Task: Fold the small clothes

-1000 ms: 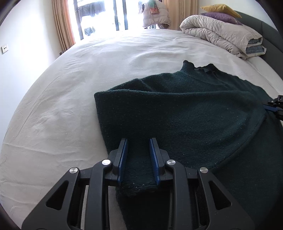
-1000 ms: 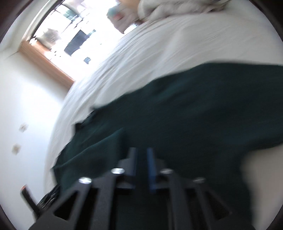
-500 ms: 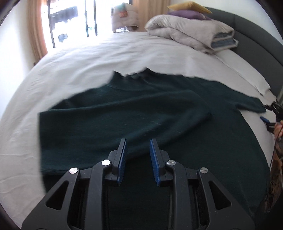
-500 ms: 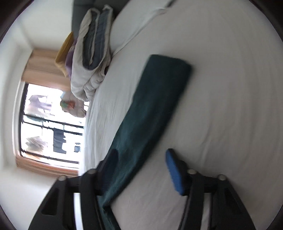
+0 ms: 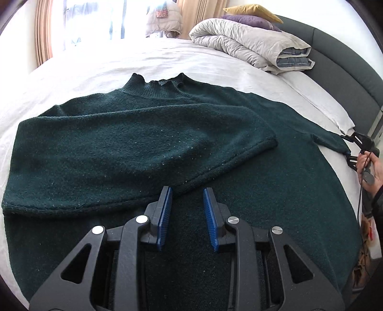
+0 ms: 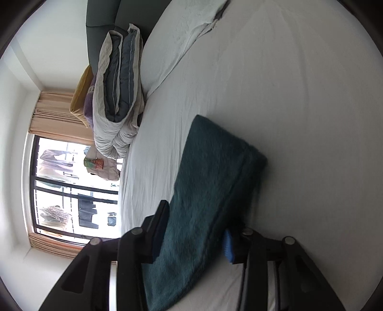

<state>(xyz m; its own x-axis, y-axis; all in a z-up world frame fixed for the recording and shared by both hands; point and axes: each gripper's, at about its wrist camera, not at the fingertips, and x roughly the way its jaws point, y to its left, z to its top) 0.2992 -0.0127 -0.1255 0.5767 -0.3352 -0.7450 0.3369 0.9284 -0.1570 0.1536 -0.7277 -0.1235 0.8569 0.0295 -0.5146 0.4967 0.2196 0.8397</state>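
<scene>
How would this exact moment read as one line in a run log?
sweater: one sleeve folded across | left gripper: empty above it | right gripper: closing around other sleeve

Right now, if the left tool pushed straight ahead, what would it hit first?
Probably the sweater: the left tool points down at it, toward the edge of the folded-over sleeve. Depth is unclear.

I can read no words, labels, brands or numbers anywhere from either of my views. The pale hanging garment (image 5: 163, 18) by the window carries a small coloured patch, but it is too blurred for me to make out any lettering on it.
</scene>
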